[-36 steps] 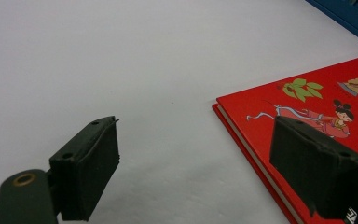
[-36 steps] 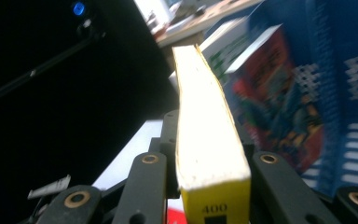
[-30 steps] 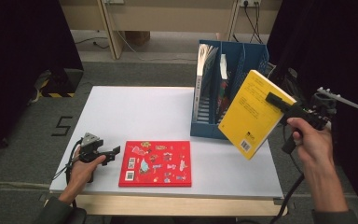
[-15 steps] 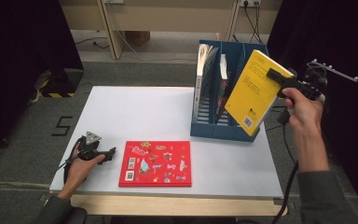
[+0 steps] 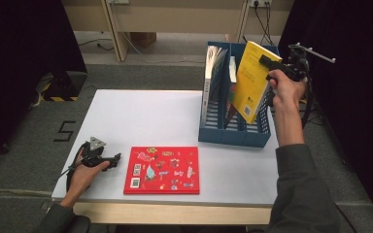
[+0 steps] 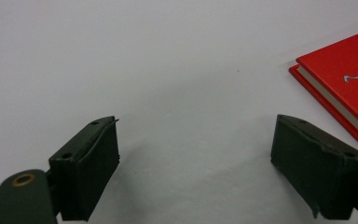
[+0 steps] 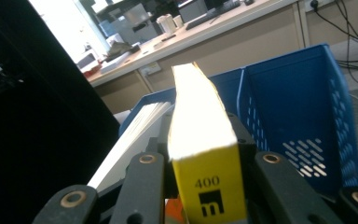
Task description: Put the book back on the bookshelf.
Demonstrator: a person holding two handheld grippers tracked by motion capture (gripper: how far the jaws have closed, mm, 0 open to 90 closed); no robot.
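A white table (image 5: 141, 116) carried everything, and toward its right rear stood a blue file rack (image 5: 233, 133) with upright dividers, already holding a pale book (image 5: 212, 73) leaning in its left compartment. Next in size, a red picture book (image 5: 162, 170) lay flat near the front edge, its corner also seen at the right of the left gripper view (image 6: 345, 84). The yellow book (image 5: 250, 80) hung tilted over the rack's right-hand side, its lower corner down among the dividers and its upper end above the rim; whether it touched the rack could not be told. The right gripper (image 5: 271, 63), raised beside the rack in the person's right hand (image 5: 284, 90), had its jaws clamped on the book's upper edge; in the right gripper view the yellow book (image 7: 200, 154) sat squeezed between the two jaws, the blue file rack (image 7: 303, 102) behind it. The left gripper (image 5: 112, 158) rested on the table just left of the red book, and its own view showed the jaws spread wide with nothing between them but bare tabletop (image 6: 177, 70).
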